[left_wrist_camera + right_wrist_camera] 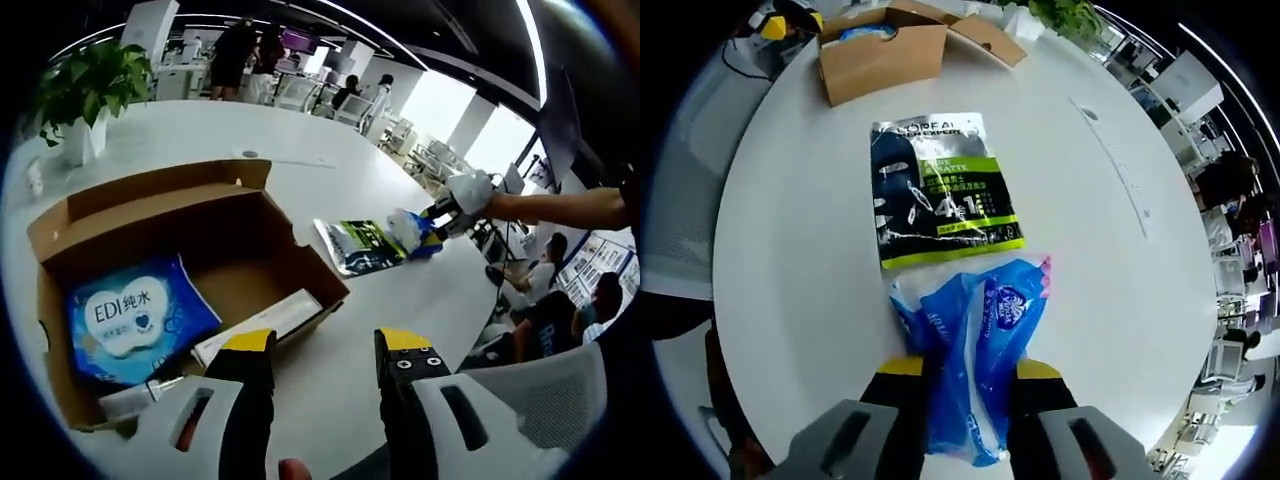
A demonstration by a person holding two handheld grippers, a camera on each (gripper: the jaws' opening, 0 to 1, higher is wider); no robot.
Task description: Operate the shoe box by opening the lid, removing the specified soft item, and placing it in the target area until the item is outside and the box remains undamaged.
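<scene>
An open brown shoe box (250, 225) lies on the white round table (330, 180), its lid folded back. Inside it lie a blue tissue pack (135, 320) and a white flat item (265, 320). My left gripper (328, 345) stands open just in front of the box with nothing between its fingers. My right gripper (970, 372) is shut on a blue and white soft pack (975, 345), low over the table beside a dark and green sachet (940, 190). The left gripper view shows that right gripper (440, 215) at the table's far right with the soft pack (408, 230) and the sachet (362, 245). The box (885, 50) appears far off in the right gripper view.
A potted plant (90, 85) stands on the table behind the box. A person's arm (560, 208) reaches in from the right. White chairs (540, 400) stand at the table's edge, and people sit and stand further off in the office.
</scene>
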